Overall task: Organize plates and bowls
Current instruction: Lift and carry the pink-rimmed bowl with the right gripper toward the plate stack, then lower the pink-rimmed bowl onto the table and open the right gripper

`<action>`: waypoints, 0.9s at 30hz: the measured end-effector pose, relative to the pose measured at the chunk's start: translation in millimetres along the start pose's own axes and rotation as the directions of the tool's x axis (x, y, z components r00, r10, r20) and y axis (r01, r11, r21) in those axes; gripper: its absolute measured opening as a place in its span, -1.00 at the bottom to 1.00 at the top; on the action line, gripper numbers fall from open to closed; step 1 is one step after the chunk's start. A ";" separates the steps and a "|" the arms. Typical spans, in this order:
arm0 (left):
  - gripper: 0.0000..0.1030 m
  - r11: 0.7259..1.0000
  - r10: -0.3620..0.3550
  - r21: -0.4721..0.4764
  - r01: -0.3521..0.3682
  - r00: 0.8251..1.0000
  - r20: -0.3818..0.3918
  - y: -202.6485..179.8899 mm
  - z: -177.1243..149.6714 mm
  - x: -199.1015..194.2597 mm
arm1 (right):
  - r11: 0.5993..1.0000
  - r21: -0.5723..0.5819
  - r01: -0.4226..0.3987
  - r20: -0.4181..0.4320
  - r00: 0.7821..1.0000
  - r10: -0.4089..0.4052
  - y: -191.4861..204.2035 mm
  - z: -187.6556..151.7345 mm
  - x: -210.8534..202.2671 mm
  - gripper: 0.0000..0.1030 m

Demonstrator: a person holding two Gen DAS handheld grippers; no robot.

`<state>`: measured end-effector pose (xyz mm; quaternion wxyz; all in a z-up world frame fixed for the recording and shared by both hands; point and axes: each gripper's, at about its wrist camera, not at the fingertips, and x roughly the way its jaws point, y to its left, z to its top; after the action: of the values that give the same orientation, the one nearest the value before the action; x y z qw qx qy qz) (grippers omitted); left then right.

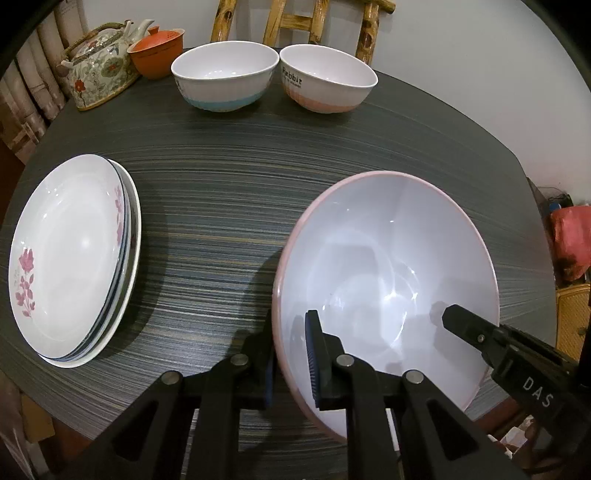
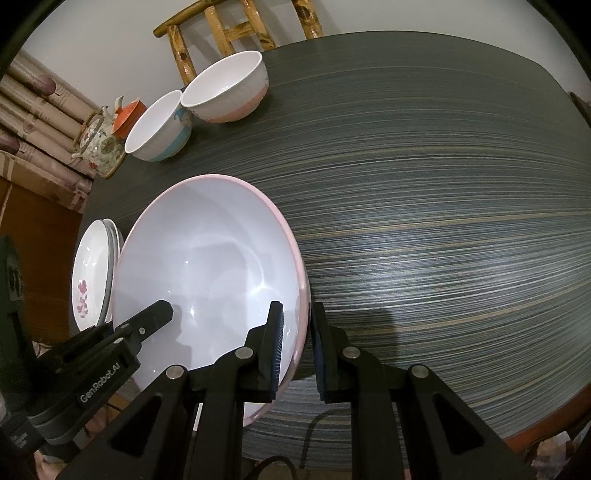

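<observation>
A large pink-rimmed bowl [image 1: 388,266] is held over the dark striped table [image 1: 221,192] by both grippers. My left gripper [image 1: 291,354] is shut on its left rim. My right gripper [image 2: 297,347] is shut on its right rim [image 2: 301,295]; one of its fingers [image 1: 465,325] shows inside the bowl in the left wrist view. A stack of flowered plates [image 1: 74,258] lies at the left. A blue-based bowl [image 1: 225,77] and a pink-based bowl [image 1: 325,79] stand side by side at the far edge.
A patterned teapot [image 1: 99,62] and an orange lidded cup [image 1: 157,50] stand at the far left corner. A wooden chair [image 1: 295,22] is behind the table. The right half of the table [image 2: 443,221] is bare.
</observation>
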<state>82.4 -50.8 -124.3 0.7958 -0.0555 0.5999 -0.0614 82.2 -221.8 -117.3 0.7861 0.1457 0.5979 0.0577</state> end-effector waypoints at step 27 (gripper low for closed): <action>-0.39 0.999 0.025 -0.021 -0.024 1.000 0.013 8.3 13.5 -10.2 | 1.000 -0.026 -0.008 0.035 0.999 0.009 7.4 5.2 -13.6 -0.41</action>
<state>92.9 -40.8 -112.3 0.7997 -0.0568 0.5960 -0.0450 84.0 -219.2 -101.3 0.7982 0.1391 0.5823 0.0662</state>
